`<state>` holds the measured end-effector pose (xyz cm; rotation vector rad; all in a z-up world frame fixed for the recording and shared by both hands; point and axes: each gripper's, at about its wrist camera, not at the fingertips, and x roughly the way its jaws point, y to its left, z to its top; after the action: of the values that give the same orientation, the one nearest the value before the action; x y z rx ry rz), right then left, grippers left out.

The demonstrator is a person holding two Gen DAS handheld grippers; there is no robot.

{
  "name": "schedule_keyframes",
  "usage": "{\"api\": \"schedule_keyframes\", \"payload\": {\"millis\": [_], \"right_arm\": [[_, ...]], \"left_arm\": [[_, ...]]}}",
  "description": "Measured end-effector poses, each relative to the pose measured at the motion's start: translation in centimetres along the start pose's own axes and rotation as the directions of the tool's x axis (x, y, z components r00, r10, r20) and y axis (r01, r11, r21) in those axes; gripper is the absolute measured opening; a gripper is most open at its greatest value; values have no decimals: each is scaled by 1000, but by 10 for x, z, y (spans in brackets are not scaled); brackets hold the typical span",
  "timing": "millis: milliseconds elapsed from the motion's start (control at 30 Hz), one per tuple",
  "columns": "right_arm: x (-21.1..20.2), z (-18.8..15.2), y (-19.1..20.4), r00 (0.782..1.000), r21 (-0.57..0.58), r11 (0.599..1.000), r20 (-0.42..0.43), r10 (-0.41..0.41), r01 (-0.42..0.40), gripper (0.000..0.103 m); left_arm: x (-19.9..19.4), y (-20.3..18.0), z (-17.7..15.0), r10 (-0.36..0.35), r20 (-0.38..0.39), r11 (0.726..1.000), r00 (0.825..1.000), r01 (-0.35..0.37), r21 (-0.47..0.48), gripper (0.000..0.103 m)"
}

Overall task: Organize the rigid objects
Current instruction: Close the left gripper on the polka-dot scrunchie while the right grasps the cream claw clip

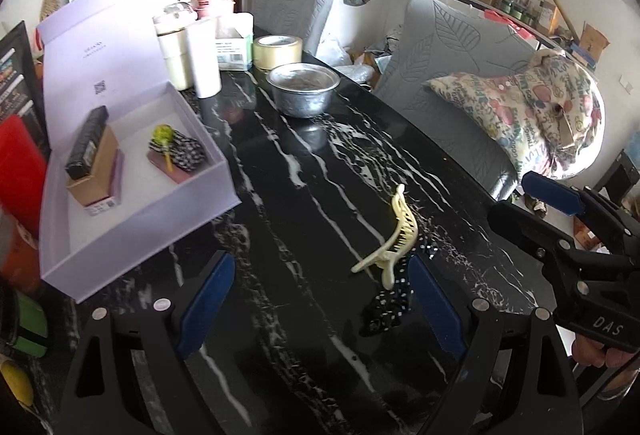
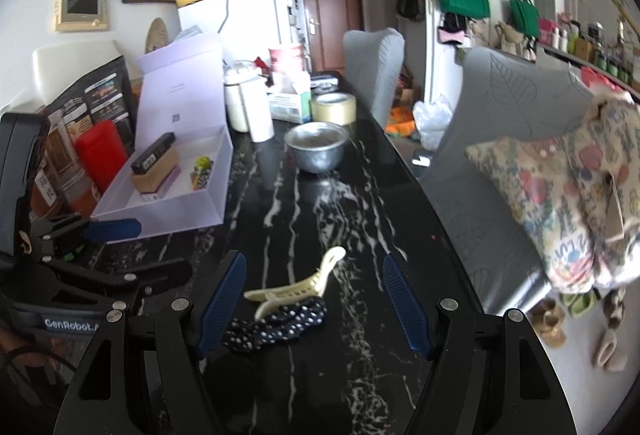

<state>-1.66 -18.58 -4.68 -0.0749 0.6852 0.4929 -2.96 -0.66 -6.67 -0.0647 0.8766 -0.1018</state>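
Table: a black marble table (image 1: 304,171) runs the length of the room, chairs along its right edge.
Hair clip: a cream hair clip (image 1: 394,235) lies near the table's near end, toward the right edge, touching a dotted dark cloth band (image 1: 390,305).
Box: an open pale box (image 1: 132,195) sits at the left edge, holding small cartons and a dotted item.
Bowl: a metal bowl (image 1: 303,88) stands mid-table, a tape roll (image 1: 277,51) behind it.
Left gripper (image 1: 320,299): fingers wide, empty, over the table with the clip and band toward its right finger.
Right gripper (image 2: 316,301): fingers apart, gripping nothing, clip and band between them.
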Motion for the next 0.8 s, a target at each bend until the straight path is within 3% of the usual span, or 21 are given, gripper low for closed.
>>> {"api": "schedule_keyframes", "payload": {"millis": [500,667,800], "right_arm": [[23,-28,-43,996,81,996,-86,-30,37,72],[27,-30,-52,995,98,994,-96,-42,51,72],[30,-30,-53,994,101,994,-104,-40,50,72]], "left_arm": [[55,-33,-20,-84,-87,996,993,87,34,90],[65,-40,-24,-84,-117,994,990,91,55,73],[69,-44,-30,-76,-129,992,989,88,89,46]]}}
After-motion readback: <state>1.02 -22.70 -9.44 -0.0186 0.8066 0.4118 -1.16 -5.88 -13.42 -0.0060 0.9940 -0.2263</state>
